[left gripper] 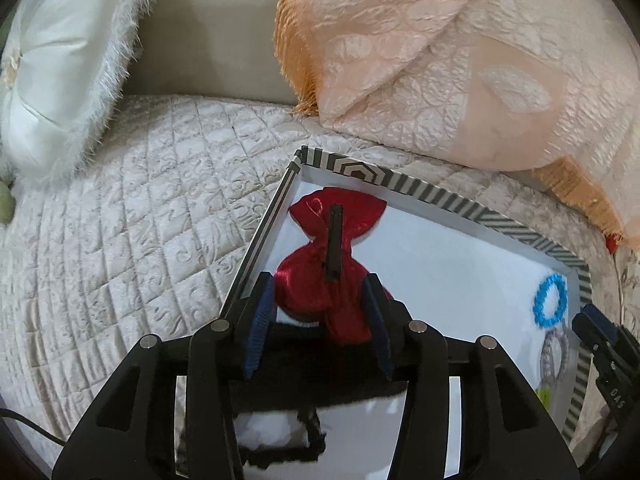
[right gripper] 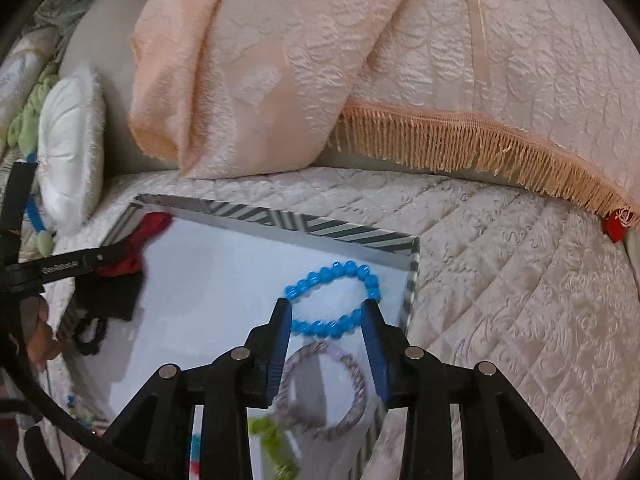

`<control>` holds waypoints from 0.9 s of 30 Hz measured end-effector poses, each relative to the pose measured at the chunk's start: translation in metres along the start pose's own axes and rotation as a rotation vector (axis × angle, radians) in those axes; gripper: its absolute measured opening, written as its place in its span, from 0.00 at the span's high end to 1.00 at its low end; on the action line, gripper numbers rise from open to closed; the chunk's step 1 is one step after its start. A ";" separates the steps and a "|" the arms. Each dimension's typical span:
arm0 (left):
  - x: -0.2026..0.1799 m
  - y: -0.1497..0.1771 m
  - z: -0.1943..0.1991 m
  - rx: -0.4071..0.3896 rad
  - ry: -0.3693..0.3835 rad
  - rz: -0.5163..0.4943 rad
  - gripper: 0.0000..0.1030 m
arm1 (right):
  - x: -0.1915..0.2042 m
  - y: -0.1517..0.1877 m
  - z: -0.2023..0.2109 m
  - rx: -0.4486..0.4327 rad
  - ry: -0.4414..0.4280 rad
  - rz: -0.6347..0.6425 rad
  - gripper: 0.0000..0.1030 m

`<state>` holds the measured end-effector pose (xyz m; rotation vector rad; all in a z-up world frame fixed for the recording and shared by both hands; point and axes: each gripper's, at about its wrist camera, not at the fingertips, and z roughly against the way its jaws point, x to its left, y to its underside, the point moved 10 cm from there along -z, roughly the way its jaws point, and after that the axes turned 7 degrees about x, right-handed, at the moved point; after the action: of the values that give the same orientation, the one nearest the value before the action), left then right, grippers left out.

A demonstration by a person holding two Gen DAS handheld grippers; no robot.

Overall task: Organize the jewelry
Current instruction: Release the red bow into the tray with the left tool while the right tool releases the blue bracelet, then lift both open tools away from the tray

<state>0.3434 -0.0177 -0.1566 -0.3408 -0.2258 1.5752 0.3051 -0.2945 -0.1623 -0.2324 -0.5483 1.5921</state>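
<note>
Left wrist cam sits low and close over the tray's [left gripper: 440,200] left end, facing the far pillows [left gripper: 460,60], red bow [left gripper: 324,276] right at its fingers. Right wrist cam is close over the tray's [right gripper: 280,216] right end, facing far, blue bracelet [right gripper: 332,300] near. Both share tray, bow [right gripper: 136,240], bracelet [left gripper: 550,300], quilt [left gripper: 140,208].

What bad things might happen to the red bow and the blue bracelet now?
1. The left hand-held gripper stands open around the red bow; closing on the soft fabric rather than the dark clip might crumple it.
2. The right hand-held gripper straddles the blue bracelet, with a grey bracelet close behind; it might snag both.
3. The bracelet lies near the tray's striped rim and might slide out.
</note>
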 end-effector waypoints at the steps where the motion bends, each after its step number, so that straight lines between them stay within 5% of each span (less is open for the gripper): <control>1: 0.000 0.002 0.004 -0.006 -0.003 -0.005 0.56 | 0.002 0.003 0.005 0.000 -0.004 0.003 0.67; 27: -0.003 0.134 0.122 -0.132 -0.044 -0.086 0.56 | 0.088 0.121 0.100 -0.044 0.001 0.004 0.66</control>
<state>0.1749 -0.0169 -0.0898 -0.3947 -0.3749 1.4870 0.1430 -0.2305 -0.1180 -0.2678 -0.5832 1.5851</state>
